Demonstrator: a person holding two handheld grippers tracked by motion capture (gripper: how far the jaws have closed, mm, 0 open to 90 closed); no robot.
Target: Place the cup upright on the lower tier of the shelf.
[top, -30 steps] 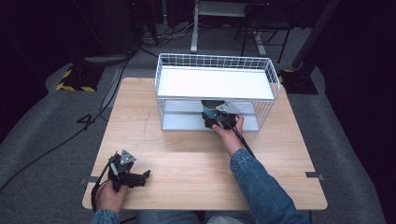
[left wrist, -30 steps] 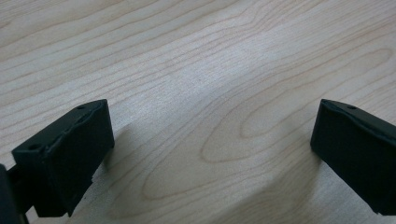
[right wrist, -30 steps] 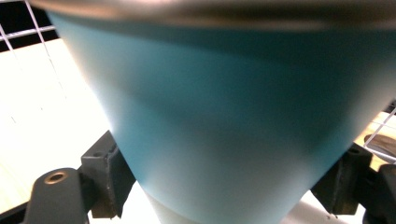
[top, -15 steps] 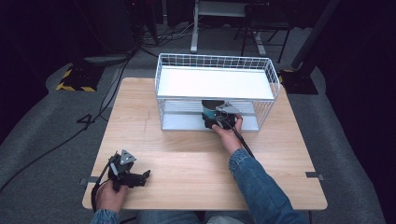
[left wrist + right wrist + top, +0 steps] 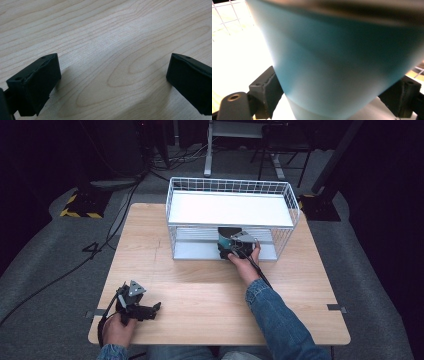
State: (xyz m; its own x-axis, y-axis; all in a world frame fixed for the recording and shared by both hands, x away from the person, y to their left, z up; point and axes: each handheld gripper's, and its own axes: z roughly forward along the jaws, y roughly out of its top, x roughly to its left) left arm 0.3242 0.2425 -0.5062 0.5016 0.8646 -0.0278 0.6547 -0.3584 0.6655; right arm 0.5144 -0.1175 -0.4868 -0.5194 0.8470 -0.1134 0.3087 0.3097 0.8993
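A pale wood-grain desk carries a white wire rack with a flat white top shelf. A smooth, tapered teal cup with a dark rim is clasped between the jaws of the right gripper on the rack's lower shelf, half hidden under the top shelf. The left gripper is held spread and empty over bare wood.

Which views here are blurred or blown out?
Right gripper view: the teal tapered cup between the jaws is soft and out of focus, the white shelf surface overexposed. Left gripper view: sharp wood grain on the wooden table. High view: evenly lit, dark surroundings.
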